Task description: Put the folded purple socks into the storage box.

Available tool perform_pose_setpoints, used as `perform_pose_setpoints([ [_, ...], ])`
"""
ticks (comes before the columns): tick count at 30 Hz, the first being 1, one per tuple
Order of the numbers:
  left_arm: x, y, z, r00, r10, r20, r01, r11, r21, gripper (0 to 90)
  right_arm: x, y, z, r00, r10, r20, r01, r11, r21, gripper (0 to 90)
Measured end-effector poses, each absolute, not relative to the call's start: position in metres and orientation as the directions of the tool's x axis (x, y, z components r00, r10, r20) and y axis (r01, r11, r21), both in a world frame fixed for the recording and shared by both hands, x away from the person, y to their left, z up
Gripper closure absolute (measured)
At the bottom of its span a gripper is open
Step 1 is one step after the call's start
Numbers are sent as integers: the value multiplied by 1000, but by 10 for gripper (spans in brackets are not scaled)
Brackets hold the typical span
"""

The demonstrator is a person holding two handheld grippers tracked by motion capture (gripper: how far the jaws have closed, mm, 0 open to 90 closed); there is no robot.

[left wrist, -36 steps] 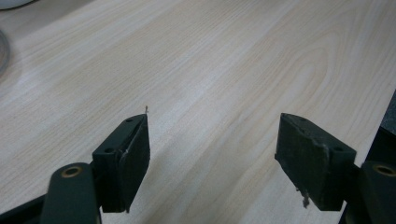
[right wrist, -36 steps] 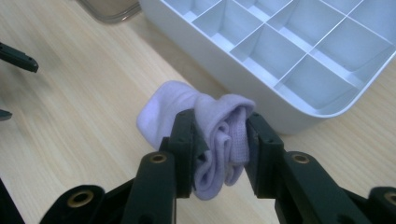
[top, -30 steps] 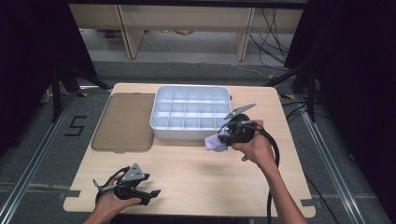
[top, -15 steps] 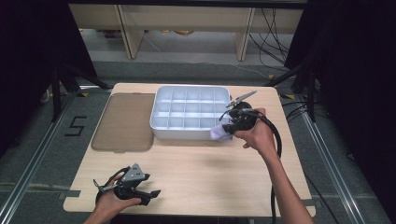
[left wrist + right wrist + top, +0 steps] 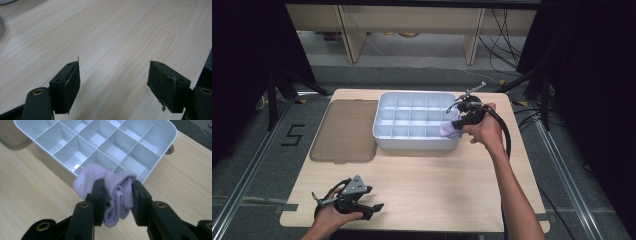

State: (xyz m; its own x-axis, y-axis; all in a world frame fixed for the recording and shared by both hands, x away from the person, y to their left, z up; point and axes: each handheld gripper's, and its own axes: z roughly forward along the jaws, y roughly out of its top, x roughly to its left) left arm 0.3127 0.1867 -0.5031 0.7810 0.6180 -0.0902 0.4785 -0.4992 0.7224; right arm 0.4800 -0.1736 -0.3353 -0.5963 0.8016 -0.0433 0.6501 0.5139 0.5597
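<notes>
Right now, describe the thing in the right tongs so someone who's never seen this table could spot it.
Start at the white divided tray at the far middle of the wooden table. At its near right corner, the right tongs are shut on a rolled sock. It is pale lilac, soft and crumpled, unlike the hard white tray and the flat brown lid to the left.

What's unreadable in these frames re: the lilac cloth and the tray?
- Lilac cloth: what garment it is; bunched, partly covered by the right tongs in the right gripper view.
- Divided tray: which cell sits under the cloth; hand blocks the high view.
- Tray's corner cut off in the right gripper view.
</notes>
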Motion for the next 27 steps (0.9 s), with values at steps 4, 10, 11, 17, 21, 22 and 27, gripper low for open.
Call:
perform_pose_setpoints([
  [4, 313, 186, -503, 781, 618, -90, 478, -499, 723, 255, 487, -173, -334, -585, 809, -48, 661, 511, 549, 680],
  [10, 313, 187, -503, 782, 618, -89, 477, -500, 723, 255, 495, -171, -333, -575, 817, -49, 674, 507, 537, 680],
  [11, 313, 187, -503, 782, 618, -89, 477, -500, 723, 255, 497, -170, -333, -572, 819, -53, 673, 505, 540, 680],
  [17, 312, 186, -503, 781, 618, -91, 479, -500, 722, 255, 505, -170, -335, -568, 821, -61, 677, 509, 532, 680],
  [21, 313, 186, -503, 783, 616, -83, 474, -506, 720, 255, 509, -170, -337, -561, 826, -59, 691, 506, 517, 680],
  [22, 312, 186, -503, 784, 615, -89, 477, -504, 720, 255, 510, -170, -338, -557, 828, -57, 693, 501, 518, 680],
  [27, 313, 186, -503, 782, 616, -90, 478, -500, 722, 255, 515, -168, -340, -548, 834, -62, 713, 505, 486, 680],
])
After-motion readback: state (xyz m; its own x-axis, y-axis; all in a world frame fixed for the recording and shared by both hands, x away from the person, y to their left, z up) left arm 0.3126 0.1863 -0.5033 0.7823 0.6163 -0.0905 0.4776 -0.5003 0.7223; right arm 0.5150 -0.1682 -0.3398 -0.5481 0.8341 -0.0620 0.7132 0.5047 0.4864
